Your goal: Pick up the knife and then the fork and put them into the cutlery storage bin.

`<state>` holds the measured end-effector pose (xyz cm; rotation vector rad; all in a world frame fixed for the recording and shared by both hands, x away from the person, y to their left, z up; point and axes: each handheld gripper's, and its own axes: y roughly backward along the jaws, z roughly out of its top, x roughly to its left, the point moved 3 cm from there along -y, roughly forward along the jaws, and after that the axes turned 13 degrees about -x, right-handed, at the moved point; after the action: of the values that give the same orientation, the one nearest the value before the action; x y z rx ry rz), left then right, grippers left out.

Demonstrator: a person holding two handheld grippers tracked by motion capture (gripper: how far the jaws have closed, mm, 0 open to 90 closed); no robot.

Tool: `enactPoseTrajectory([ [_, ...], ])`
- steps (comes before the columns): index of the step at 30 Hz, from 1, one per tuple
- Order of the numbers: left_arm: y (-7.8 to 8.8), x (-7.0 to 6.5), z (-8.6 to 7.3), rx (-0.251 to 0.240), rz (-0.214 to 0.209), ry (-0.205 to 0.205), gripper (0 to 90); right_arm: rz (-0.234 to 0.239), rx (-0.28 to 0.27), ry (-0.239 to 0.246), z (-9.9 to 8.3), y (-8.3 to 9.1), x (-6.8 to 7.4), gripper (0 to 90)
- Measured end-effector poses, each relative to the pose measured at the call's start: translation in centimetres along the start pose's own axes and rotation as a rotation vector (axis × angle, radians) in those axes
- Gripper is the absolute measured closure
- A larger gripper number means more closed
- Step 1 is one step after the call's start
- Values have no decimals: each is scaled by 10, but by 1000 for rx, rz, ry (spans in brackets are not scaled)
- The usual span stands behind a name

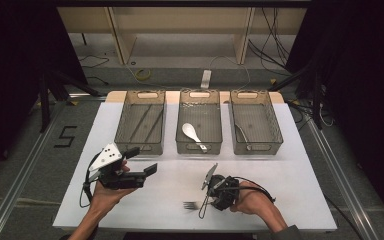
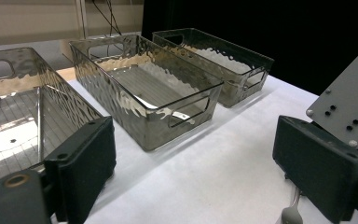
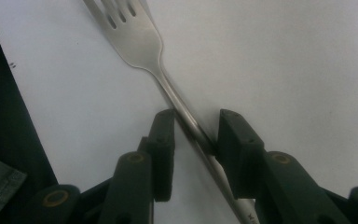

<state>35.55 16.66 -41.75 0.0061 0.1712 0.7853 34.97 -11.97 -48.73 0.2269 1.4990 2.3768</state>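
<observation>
A person's right hand (image 1: 252,200) tilts the right gripper (image 1: 206,196) down at the near edge of the white-covered surface (image 1: 290,200), its jaws set on either side of the slim silver metal fork (image 3: 168,88), which runs diagonally between them; whether the pads are pressing on the handle cannot be told. The left hand (image 1: 105,195) holds the left gripper (image 1: 142,161) level above the surface, jaws apart and holding nothing. Beyond stand 3 clear ribbed plastic bins (image 1: 200,145) in a row; the middle one holds a white ceramic spoon (image 1: 192,134). The fork lies flat on the surface, tines pointing left in the high view, handle toward the right gripper.
</observation>
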Motion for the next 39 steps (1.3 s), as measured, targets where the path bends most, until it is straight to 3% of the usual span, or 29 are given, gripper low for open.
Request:
enactPoseTrajectory([
  [22,0,0,0,2,3,-1,124,37,20,48,3,-1,4,841],
  [34,0,1,0,6,3,2,124,43,21,63,3,0,3,849],
  [39,0,1,0,4,4,1,124,28,-13,53,5,7,1,850],
])
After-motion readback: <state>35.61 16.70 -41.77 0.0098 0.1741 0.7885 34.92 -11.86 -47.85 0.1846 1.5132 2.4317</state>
